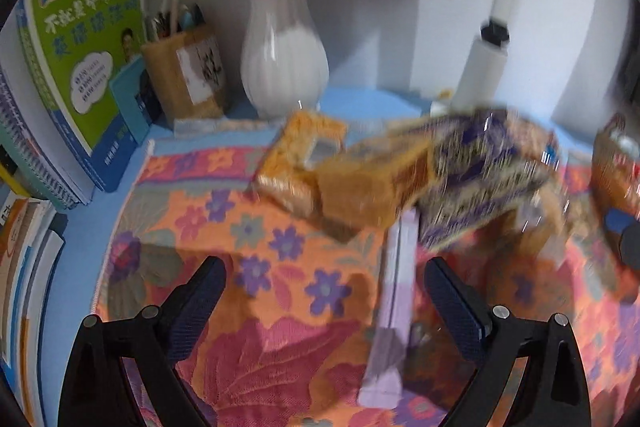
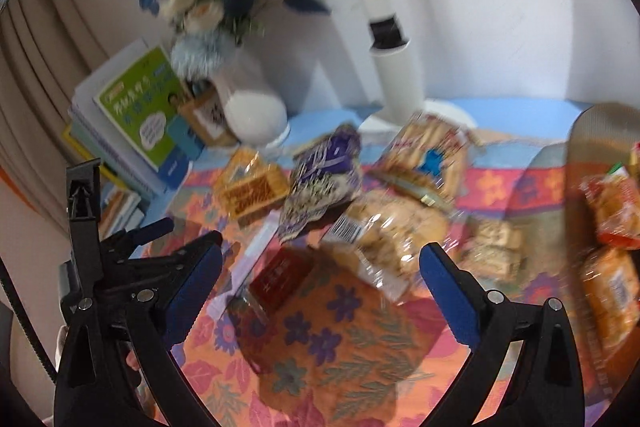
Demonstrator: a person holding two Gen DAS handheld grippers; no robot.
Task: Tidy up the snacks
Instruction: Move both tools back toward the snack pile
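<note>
- Left gripper (image 1: 324, 291) hangs over the flowered cloth (image 1: 256, 267), jaws wide apart with nothing between them.
- Just ahead of it, a pale lilac packet (image 1: 394, 303) lies lengthwise on the cloth, nearer the right-hand finger.
- Beyond that, the snacks sit in a loose heap mid-cloth: an orange-wrapped pack (image 1: 300, 163) at the back left, a golden-brown box (image 1: 368, 187) touching it, and a purple-and-white bag (image 1: 480, 179) leaning across the box's right end. All of it is blurred.
- Right gripper (image 2: 320, 267) also hovers above the cloth, jaws spread and empty.
- Between and ahead of its fingers: a dark red box (image 2: 284, 277) flat on the cloth, and a clear bag of pale biscuits (image 2: 392, 239) beside it, barcode label facing up.
- Further back in that view, a cracker pack with a blue mark (image 2: 428, 159) lies near the cloth's far edge.
- On the right edge, orange snack packs (image 2: 612, 203) sit inside a brown basket (image 2: 592, 131).
- Along the back of the blue counter (image 1: 372, 103): a white ribbed vase (image 1: 284, 67) with blue flowers, a wooden pen holder (image 1: 184, 75), and a green-covered book (image 1: 88, 59) leaning on a stack.
</note>
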